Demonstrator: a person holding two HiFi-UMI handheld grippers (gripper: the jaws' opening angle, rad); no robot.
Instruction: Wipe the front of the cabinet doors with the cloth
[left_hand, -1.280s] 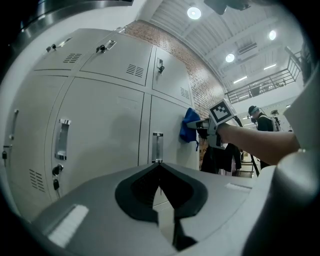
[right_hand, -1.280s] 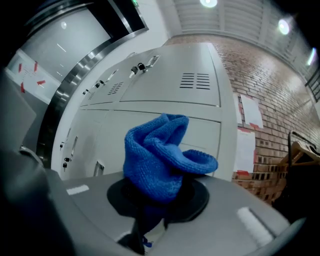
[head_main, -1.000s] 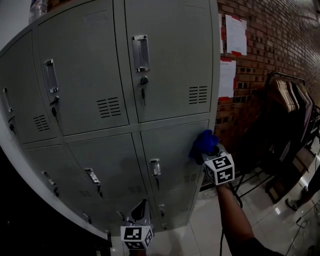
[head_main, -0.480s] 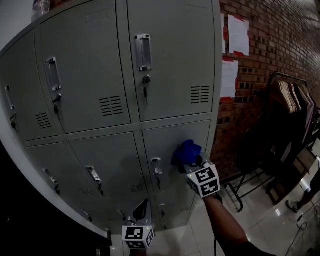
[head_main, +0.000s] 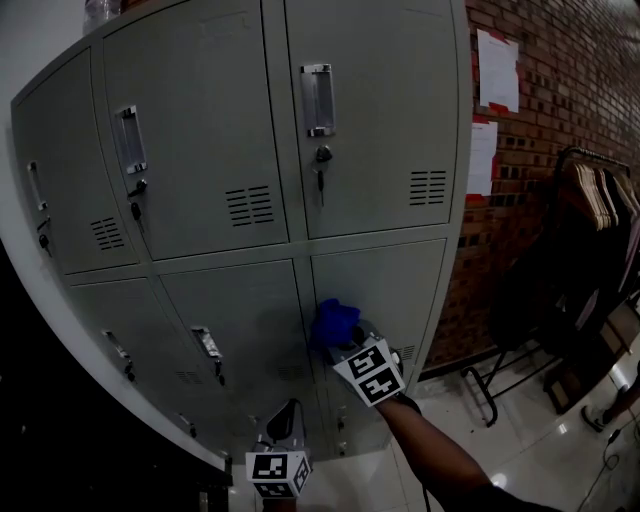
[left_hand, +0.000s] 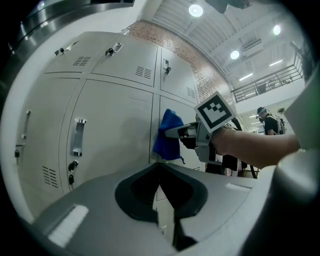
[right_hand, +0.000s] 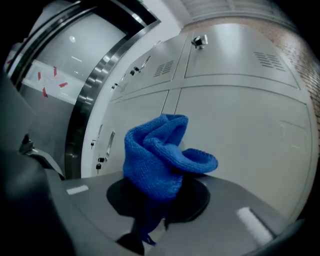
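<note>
While reaching up and forward at the grey cabinet (head_main: 200, 150), holds the blue cloth (right_hand: 160, 160) clamped in the right gripper (right_hand: 161, 202), lower folds pinched between the jaws and the rest bunched in a lump ahead of them, along the gripper's own line. Puts that lump straight between jaws and metal, so no turning of the wrist looks needed before a stroke. Lies against the lower right door (head_main: 400, 290) at its left edge, just beside the seam with the lower middle door (head_main: 240, 320); seems to touch the panel in the left gripper view, though cannot be sure of real pressure. Leaves most of that door's face spread out to the right of the cloth and some below it, with the upper doors (head_main: 380, 120) well above. Points, as a judgement, to a sideways sweep rightward across the panel, or a crossing of the seam leftward, rather than any push deeper. Carries the left gripper (left_hand: 164, 197) low and well apart from the doors, jaws together with nothing between them, aimed up at the cabinet from below. Makes the right gripper plainly the nearer and the only one fit for the wiping; worth watching for the door handle, not visible near the cloth and perhaps hidden behind it.
</note>
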